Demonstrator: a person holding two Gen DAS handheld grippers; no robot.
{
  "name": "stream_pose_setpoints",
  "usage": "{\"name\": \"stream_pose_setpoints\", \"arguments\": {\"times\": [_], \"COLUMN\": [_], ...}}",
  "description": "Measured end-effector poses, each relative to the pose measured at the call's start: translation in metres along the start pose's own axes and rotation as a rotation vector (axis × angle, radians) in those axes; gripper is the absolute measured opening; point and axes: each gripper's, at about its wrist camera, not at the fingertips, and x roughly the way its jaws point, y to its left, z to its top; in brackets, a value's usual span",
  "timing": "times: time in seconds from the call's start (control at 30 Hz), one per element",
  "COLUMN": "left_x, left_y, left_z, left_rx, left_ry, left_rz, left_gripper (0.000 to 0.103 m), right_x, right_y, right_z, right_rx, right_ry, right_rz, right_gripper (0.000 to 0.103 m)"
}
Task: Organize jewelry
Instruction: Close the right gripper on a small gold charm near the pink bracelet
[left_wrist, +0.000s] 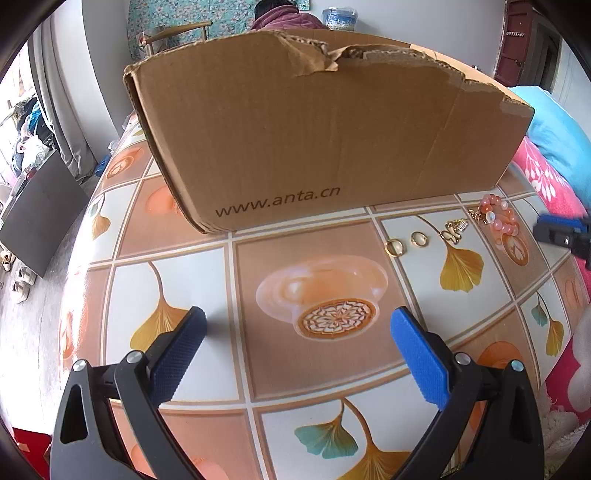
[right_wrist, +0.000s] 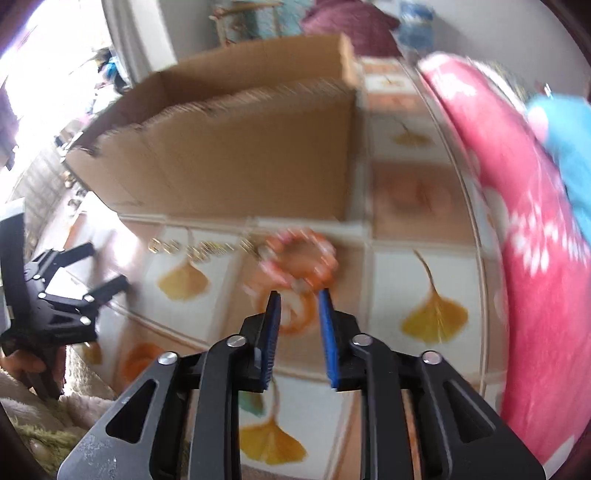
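Note:
A pink bead bracelet (left_wrist: 499, 218) lies on the patterned tablecloth by the right corner of a cardboard box (left_wrist: 325, 136). To its left lie a gold chain piece (left_wrist: 456, 229) and two gold rings (left_wrist: 395, 246). My left gripper (left_wrist: 297, 325) is open and empty above the cloth, well short of the jewelry. In the blurred right wrist view my right gripper (right_wrist: 300, 295) is open, its fingertips just short of the bracelet (right_wrist: 299, 260). The gold pieces (right_wrist: 195, 249) lie left of the bracelet. The box (right_wrist: 236, 147) stands behind.
A red floral blanket (right_wrist: 535, 258) and a blue pillow (left_wrist: 554, 133) border the table on the right. The left gripper (right_wrist: 55, 295) shows at the left edge of the right wrist view. The table edge drops to the floor on the left.

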Motion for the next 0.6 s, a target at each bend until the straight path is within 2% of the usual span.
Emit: {"name": "stream_pose_setpoints", "arguments": {"times": [0.13, 0.17, 0.2, 0.27, 0.5, 0.6], "left_x": [0.000, 0.000, 0.001, 0.001, 0.002, 0.002], "left_y": [0.000, 0.000, 0.000, 0.000, 0.000, 0.000], "left_z": [0.000, 0.000, 0.000, 0.001, 0.001, 0.001], "left_rx": [0.000, 0.000, 0.000, 0.000, 0.002, 0.004], "left_ry": [0.002, 0.004, 0.005, 0.007, 0.010, 0.011], "left_rz": [0.000, 0.000, 0.000, 0.000, -0.002, -0.002], "left_gripper": [0.098, 0.098, 0.098, 0.098, 0.098, 0.098], "right_x": [0.015, 0.025, 0.031, 0.032, 0.008, -0.010], "right_y": [0.017, 0.017, 0.015, 0.009, -0.021, -0.027], "right_z": [0.009, 0.009, 0.009, 0.008, -0.008, -0.010], "right_rx": [-0.074, -0.081, -0.077, -0.048, 0.063, 0.079], "right_ry": [0.001, 0.039, 0.064, 0.079, 0.116, 0.080], "right_rz": [-0.007, -0.019, -0.023, -0.011, -0.048, -0.050], "right_gripper": [0.037, 0.032, 0.018, 0.009, 0.008, 0.011]}}
